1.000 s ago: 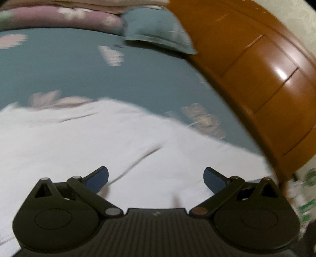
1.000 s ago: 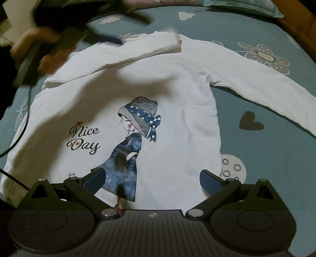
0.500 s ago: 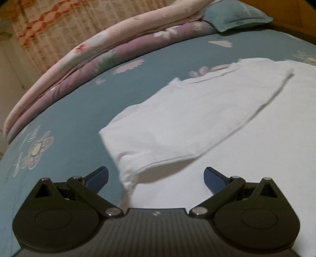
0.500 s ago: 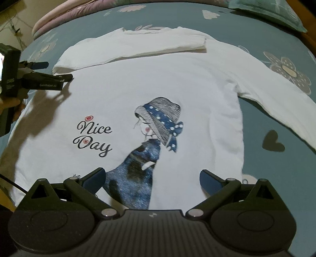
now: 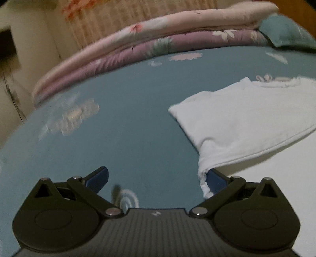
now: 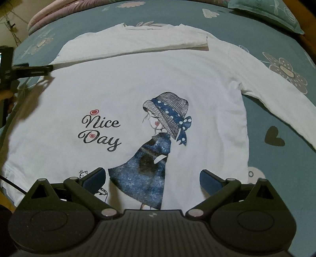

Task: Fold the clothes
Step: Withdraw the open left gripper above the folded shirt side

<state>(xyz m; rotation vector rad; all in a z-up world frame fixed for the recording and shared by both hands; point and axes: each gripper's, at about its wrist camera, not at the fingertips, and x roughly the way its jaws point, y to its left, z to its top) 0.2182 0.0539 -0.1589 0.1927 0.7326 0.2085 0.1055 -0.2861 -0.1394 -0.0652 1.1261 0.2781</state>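
Observation:
A white long-sleeved shirt (image 6: 138, 83) with a "Nice Day" print lies flat on the teal bedsheet (image 6: 286, 178). One sleeve (image 6: 134, 42) is folded across the top of the body; the other sleeve (image 6: 280, 102) stretches out to the right. My right gripper (image 6: 152, 178) hovers open above the shirt's hem. My left gripper (image 5: 157, 179) is open beside the shirt's left edge, and the folded sleeve's corner (image 5: 205, 178) drapes against its right finger. In the right wrist view the left gripper (image 6: 29, 70) appears at the shirt's left edge.
Folded pink and purple quilts (image 5: 148, 45) lie along the bed's far side, with a teal pillow (image 6: 266, 11) at the far right. A dark cable (image 6: 11, 183) runs over the shirt's near left corner. Bare sheet (image 5: 118, 128) spreads left of the shirt.
My left gripper has swung left off the shirt, from above the folded sleeve to the shirt's left edge. The right gripper has drawn a little closer to the print.

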